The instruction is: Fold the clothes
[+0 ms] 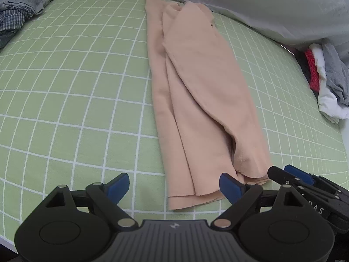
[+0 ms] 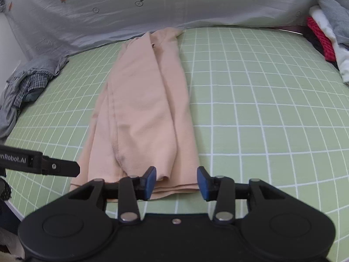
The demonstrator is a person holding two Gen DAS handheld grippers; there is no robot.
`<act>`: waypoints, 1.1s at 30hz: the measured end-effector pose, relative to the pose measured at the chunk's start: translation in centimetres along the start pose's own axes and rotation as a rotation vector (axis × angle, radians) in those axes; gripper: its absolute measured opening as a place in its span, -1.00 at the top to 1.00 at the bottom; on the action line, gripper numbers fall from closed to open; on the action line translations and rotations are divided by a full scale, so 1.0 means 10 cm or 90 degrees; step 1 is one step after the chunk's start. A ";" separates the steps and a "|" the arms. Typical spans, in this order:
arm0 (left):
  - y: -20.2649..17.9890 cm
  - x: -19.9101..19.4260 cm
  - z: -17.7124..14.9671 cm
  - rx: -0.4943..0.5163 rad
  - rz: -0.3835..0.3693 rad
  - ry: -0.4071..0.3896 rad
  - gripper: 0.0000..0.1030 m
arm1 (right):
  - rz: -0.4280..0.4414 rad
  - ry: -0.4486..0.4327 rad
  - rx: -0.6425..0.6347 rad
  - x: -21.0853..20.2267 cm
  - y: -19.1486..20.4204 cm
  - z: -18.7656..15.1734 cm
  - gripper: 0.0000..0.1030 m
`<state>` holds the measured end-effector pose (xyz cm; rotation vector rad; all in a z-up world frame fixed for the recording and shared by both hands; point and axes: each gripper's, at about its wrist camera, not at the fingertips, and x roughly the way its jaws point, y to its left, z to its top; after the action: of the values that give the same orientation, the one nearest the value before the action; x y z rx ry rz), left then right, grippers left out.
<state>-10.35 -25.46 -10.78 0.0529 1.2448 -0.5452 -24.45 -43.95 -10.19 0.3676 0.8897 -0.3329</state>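
Note:
A peach-coloured garment (image 1: 196,91) lies folded into a long narrow strip on the green checked sheet (image 1: 76,87), running away from me. My left gripper (image 1: 174,188) is open at its near hem, its blue pads spread wide over the hem's left part. In the right wrist view the same garment (image 2: 144,109) stretches toward the far bedding. My right gripper (image 2: 176,182) is open too, straddling the hem's right corner. Neither gripper holds cloth. The right gripper's fingers (image 1: 290,174) also show at the right of the left wrist view.
A grey quilt with carrot prints (image 2: 152,11) bounds the far side. A heap of grey and checked clothes (image 2: 26,83) sits at the left, and a pile of red, white and grey clothes (image 1: 327,76) at the right. The sheet (image 2: 261,109) spreads right of the garment.

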 end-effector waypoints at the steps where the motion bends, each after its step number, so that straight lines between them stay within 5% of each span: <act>1: -0.01 0.01 0.00 0.001 0.003 0.001 -0.74 | -0.005 -0.003 0.008 0.00 -0.02 0.01 -0.15; 3: -0.03 0.04 0.01 0.002 0.010 0.004 -0.74 | -0.014 -0.008 0.019 0.02 -0.07 0.04 -0.38; 11: -0.12 0.12 0.03 0.010 0.031 0.012 -0.74 | -0.040 0.002 -0.104 0.13 0.15 0.06 -0.38; 25: -0.14 0.15 0.05 0.027 0.042 0.025 -0.74 | -0.082 0.039 -0.135 0.22 0.10 -0.07 -0.41; 30: -0.16 0.13 0.05 0.032 0.041 0.018 -0.74 | -0.193 -0.045 -0.145 0.05 0.07 0.01 -0.33; 33: -0.15 0.12 0.04 0.026 0.041 0.017 -0.74 | -0.203 -0.057 -0.121 0.00 -0.01 0.05 -0.35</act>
<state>-10.36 -27.35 -11.39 0.1355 1.2541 -0.5155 -24.17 -44.29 -9.97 0.0325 0.8835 -0.5491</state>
